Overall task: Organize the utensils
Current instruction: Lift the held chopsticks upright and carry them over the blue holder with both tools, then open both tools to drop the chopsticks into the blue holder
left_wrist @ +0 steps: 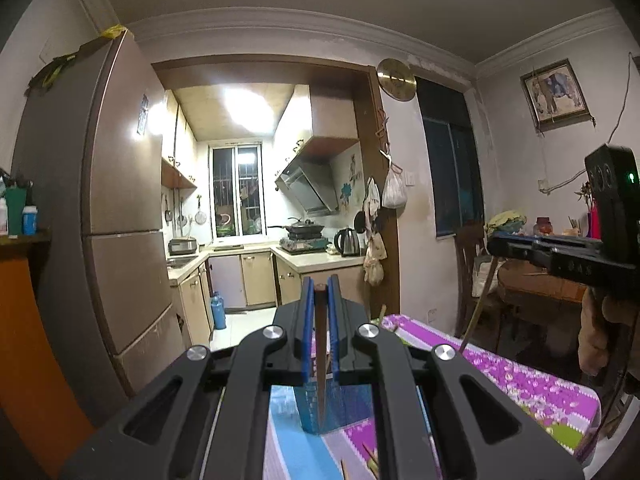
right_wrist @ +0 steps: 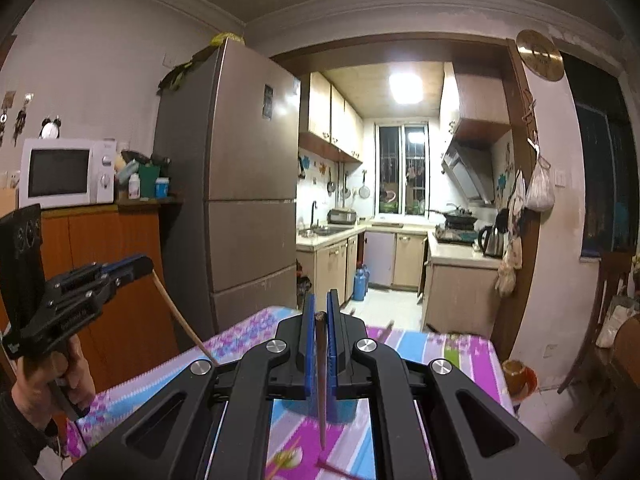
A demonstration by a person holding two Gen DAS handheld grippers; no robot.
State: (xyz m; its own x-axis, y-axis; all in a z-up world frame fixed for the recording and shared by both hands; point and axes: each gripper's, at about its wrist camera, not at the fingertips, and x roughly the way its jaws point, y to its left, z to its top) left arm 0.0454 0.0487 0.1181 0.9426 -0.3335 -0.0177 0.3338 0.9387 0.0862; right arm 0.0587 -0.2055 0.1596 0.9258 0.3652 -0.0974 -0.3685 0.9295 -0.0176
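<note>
My left gripper (left_wrist: 320,285) is shut on a brown wooden chopstick (left_wrist: 320,360), which hangs point down between the blue pads. Its tip hovers over a blue mesh utensil holder (left_wrist: 340,412) on the table. In the left wrist view, my right gripper (left_wrist: 494,242) is at the right edge. It is shut on a second chopstick (right_wrist: 321,380), which also hangs point down from the pads of the right gripper (right_wrist: 321,304). The right wrist view shows the left gripper (right_wrist: 140,268) at the left, its chopstick (right_wrist: 180,316) slanting down. Both grippers are held well above the table.
The table carries a purple floral cloth (left_wrist: 520,376) with loose chopsticks (left_wrist: 372,460) lying on it, and more chopsticks (right_wrist: 340,470) lie near the front. A tall fridge (right_wrist: 248,184) stands at the left, a wooden chair (left_wrist: 472,272) at the right, and the kitchen doorway is straight ahead.
</note>
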